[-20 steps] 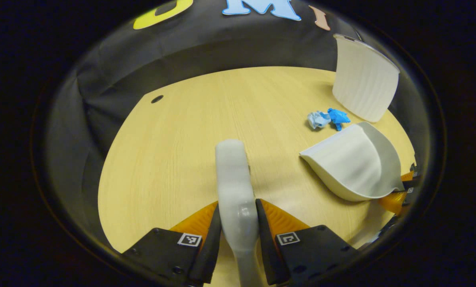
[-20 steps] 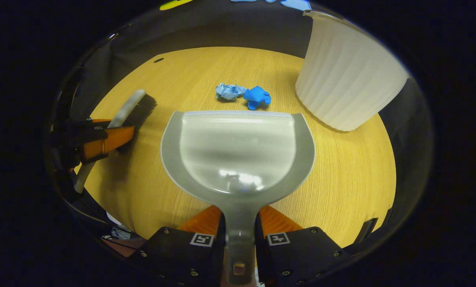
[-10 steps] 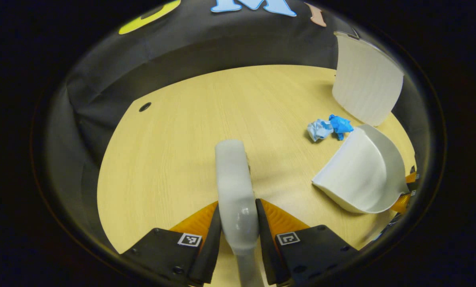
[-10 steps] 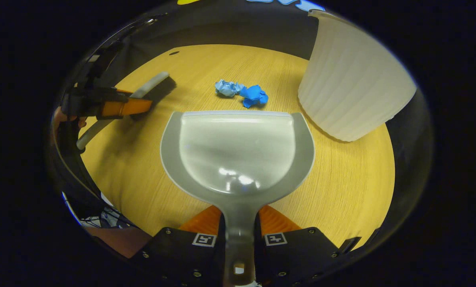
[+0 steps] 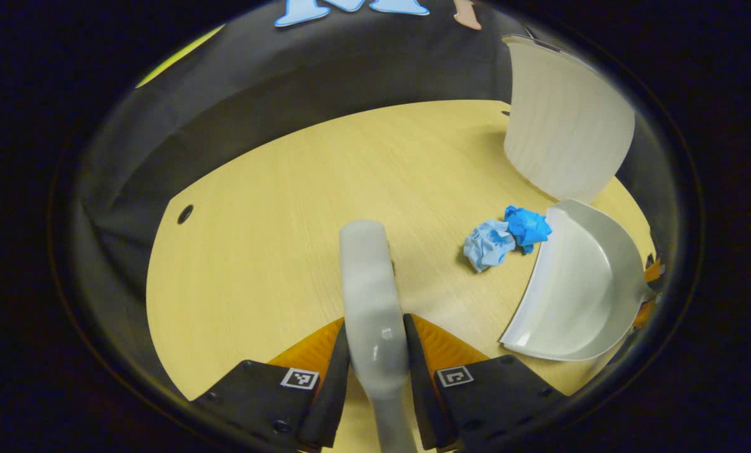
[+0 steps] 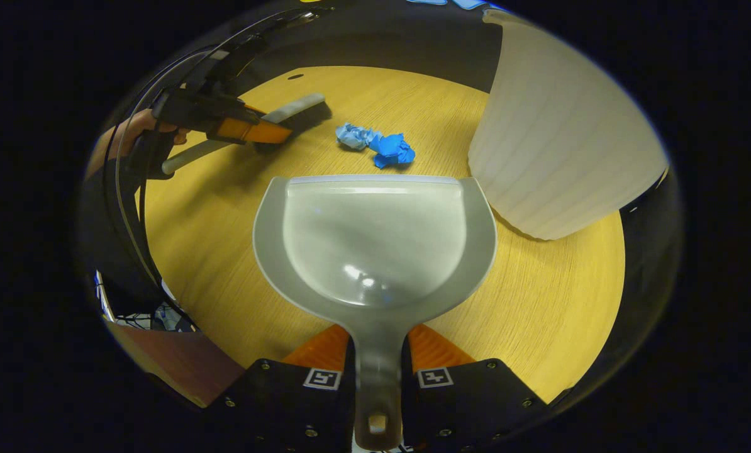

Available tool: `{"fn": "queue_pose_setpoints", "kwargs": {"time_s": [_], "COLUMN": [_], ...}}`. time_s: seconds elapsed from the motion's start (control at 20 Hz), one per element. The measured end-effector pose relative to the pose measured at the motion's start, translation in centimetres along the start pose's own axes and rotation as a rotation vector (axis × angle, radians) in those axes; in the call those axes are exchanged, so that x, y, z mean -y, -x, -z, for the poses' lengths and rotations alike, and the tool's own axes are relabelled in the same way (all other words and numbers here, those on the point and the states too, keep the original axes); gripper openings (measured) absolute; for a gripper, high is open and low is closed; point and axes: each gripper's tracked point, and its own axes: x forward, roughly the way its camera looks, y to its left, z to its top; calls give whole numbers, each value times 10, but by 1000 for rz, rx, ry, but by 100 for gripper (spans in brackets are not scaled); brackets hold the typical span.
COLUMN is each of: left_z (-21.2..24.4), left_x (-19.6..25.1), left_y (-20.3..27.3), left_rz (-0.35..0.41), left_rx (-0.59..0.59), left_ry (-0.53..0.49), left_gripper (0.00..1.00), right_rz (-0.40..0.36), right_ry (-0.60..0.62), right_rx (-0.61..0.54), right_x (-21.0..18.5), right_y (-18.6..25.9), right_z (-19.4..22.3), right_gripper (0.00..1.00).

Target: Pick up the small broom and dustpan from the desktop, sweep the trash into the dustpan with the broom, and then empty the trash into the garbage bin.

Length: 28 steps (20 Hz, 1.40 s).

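The tabletop (image 6: 551, 302) is pale wood with a rounded outline and a small dark hole (image 5: 185, 214) near its far left edge. The bin (image 6: 558, 132), white and ribbed, stands upright at the far right edge of the tabletop, in front of the black cloth wall.

The dustpan (image 6: 375, 239) is grey and sits over the middle of the tabletop with its open mouth turned toward the trash; whether its front lip rests on the wood cannot be told. The right tool (image 6: 377, 377) is closed on the dustpan's handle, one finger on each side. In the left gripper view the dustpan (image 5: 583, 283) sits toward the right edge of the tabletop, just in front of the bin (image 5: 564, 126).

The broom (image 5: 369, 296) is grey, and the left tool (image 5: 375, 371) grips its handle between both fingers. In the right gripper view the broom (image 6: 287, 110) lies low over the far left part of the tabletop, its bristles dark beneath it, near the trash but apart from it, with a hand (image 6: 130, 129) behind the left tool (image 6: 250, 129).

The trash is two crumpled paper balls, touching each other just beyond the dustpan's lip: a pale blue ball (image 6: 353, 135) nearer the broom and a bright blue ball (image 6: 393, 150) nearer the bin.
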Motion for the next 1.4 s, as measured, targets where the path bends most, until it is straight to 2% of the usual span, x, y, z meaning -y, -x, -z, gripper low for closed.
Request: {"fn": "queue_pose_setpoints", "kwargs": {"time_s": [0.3,0.45,0.65,0.8,1.05,1.4], "left_z": [-32,-38,-42,-42,-29,-27], "left_x": [32,60,101,123,171,174], "left_y": [-17,-13,-1,8,18,40], "left_rz": [139,242,356,413,459,431], "left_rx": [9,6,-1,-2,1,31], "left_ry": [-179,-249,-285,-278,-277,-213], "left_gripper": [56,56,56,52,52,54], "right_rz": [2,-2,-2,-1,0,10], "right_ry": [39,34,32,24,8,-52], "right_rx": [-18,-22,-12,2,26,40], "right_x": [6,5,3,1,2,3], "right_y": [-2,-3,0,1,-4,-2], "right_z": [-5,-7,-11,-14,-12,-12], "right_gripper": [29,30,29,29,29,30]}}
